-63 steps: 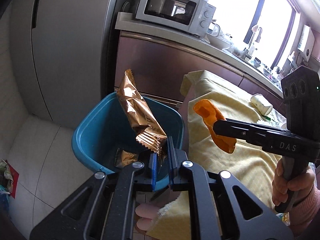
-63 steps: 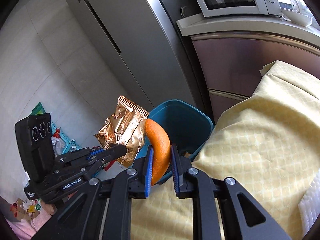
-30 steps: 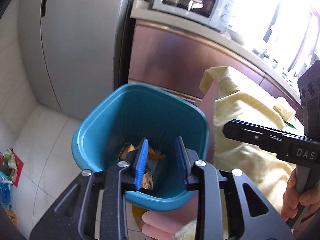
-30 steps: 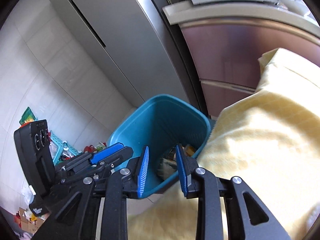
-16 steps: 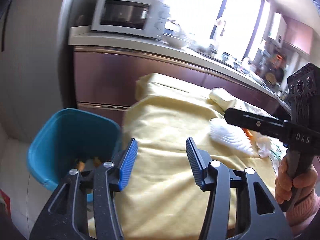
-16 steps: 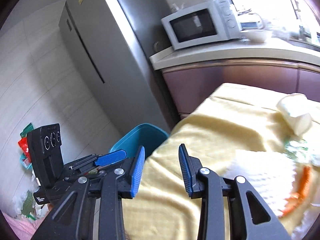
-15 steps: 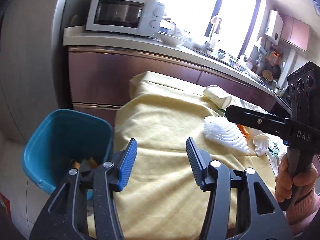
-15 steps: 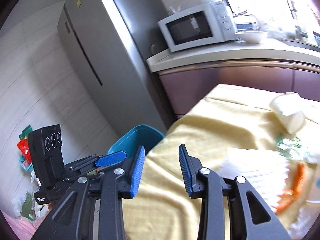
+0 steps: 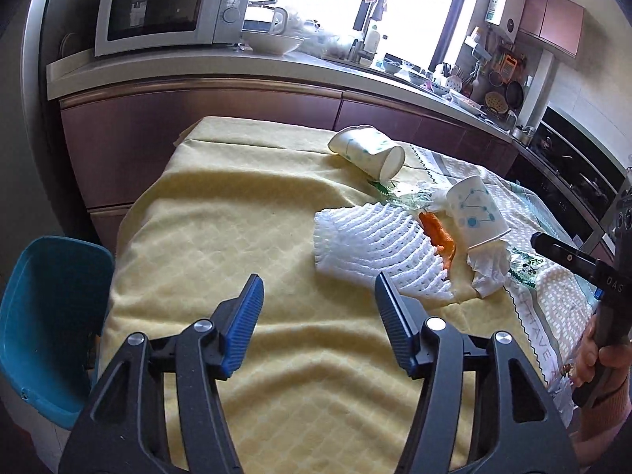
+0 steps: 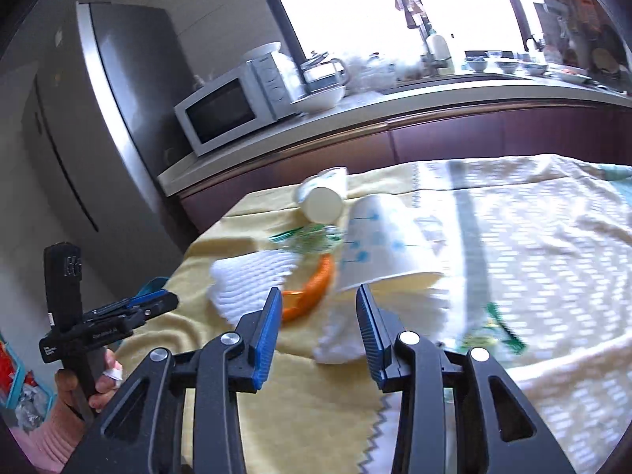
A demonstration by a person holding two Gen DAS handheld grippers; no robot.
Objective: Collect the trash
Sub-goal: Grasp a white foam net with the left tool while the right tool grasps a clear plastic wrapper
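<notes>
At the far left we see the blue bin [image 9: 47, 316] standing on the floor just beside the left edge of the desk [image 9: 221, 213], which is draped in a yellow cloth. Our left tongs [image 9: 316, 316] hover over the bare near part of that cloth, blue pads spread wide apart and holding nothing. Right of them, past the middle of the desk, lies the trash: a white foam net [image 9: 375, 249], with an orange peel [image 9: 436, 233] touching its right side. Farther back a paper cup [image 9: 369, 152] lies tipped over, and a second paper cup with blue dots [image 9: 476, 211] rests tilted over a crumpled white tissue [image 9: 488, 270], near some green wrapper scraps [image 9: 403, 197]. Our right tongs [image 10: 320, 335] hover close in front of this pile, pads apart and empty, the peel and dotted cup just beyond the tips; that view is blurred. A microwave [image 9: 170, 4] sits on the far kitchen counter.
</notes>
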